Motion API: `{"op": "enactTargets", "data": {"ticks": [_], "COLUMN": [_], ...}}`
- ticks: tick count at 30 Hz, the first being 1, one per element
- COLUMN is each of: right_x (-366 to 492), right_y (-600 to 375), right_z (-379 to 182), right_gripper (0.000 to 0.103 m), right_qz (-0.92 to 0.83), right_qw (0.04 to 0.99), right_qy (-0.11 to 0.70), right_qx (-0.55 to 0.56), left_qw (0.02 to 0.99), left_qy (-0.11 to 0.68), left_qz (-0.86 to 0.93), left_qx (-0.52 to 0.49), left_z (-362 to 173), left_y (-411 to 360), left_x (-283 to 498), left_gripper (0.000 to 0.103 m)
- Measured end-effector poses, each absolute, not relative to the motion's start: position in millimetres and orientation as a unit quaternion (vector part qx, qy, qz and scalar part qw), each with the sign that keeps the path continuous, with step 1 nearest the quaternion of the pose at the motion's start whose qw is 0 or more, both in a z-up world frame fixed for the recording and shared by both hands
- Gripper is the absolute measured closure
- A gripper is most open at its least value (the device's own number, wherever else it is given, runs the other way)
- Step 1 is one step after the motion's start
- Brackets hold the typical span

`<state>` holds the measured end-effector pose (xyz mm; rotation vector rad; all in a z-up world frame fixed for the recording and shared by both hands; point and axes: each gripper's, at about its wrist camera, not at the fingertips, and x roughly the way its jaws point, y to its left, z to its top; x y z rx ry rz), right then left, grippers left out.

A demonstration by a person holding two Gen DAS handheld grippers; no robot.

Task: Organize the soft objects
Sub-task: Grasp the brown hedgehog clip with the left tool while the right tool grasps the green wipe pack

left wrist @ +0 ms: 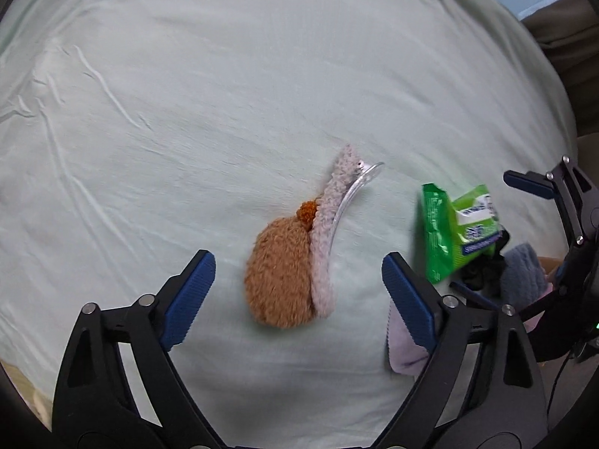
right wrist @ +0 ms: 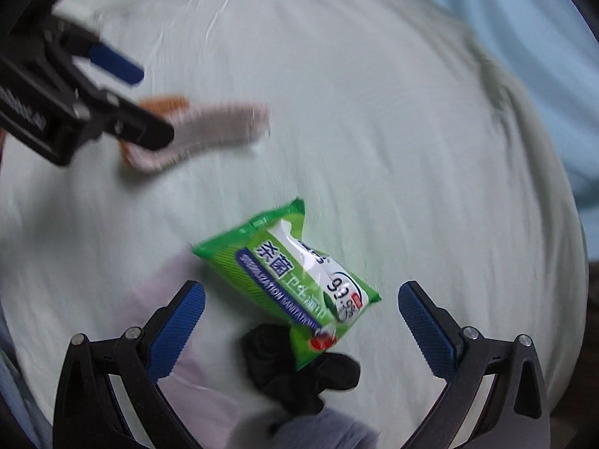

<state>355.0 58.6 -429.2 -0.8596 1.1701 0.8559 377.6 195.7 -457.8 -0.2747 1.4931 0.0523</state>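
Note:
A brown plush toy [left wrist: 279, 280] with a fuzzy pink-grey strip and a clear plastic hook lies on the pale green bed sheet [left wrist: 187, 112]. My left gripper [left wrist: 297, 299] is open, its jaws on either side of the plush, just above it. A green wet-wipes pack [right wrist: 295, 280] lies on the sheet, partly over a black soft item [right wrist: 299, 370]. My right gripper [right wrist: 301, 325] is open around the pack and holds nothing. The pack also shows in the left wrist view [left wrist: 455, 230]. The plush is blurred in the right wrist view [right wrist: 209, 127].
A pink cloth [left wrist: 404, 351] lies under the left gripper's right finger. A grey-blue soft item [left wrist: 524, 273] lies beside the black one. The bed edge curves at the right, with light blue fabric [right wrist: 524, 56] beyond it.

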Motion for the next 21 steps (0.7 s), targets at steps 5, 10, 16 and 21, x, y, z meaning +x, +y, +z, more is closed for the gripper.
{"op": "enactTargets", "data": {"ticks": [5,10,16,21], "right_x": [353.6,353.7,356.2,352.4], "right_y": [70.0,75.2,74.0,72.3], "right_z": [-447.4,-457.8,-451.5,-442.9], "right_gripper": [0.011,0.039,0.052,0.055], "right_qz": [0.403,0.409,0.402,0.384], "right_qw": [0.632,0.614,0.626,0.651], "right_qy": [0.516,0.52,0.53,0.531], "right_qx": [-0.416,-0.43,-0.408,-0.383], "left_qw": [0.719,0.712,0.715,0.724], "left_qy": [0.687,0.693,0.691,0.681], "left_qz": [0.014,-0.003,0.002,-0.004], "left_qx": [-0.108,-0.113,-0.108,-0.111], "left_z": [-471.9,-481.2,-482.9,-473.8], "left_y": [188.8,181.1,185.8,192.2], "left_x": [386.5,389.7,389.6,386.1], "left_gripper": [0.028,0.034,0.066,0.071]}}
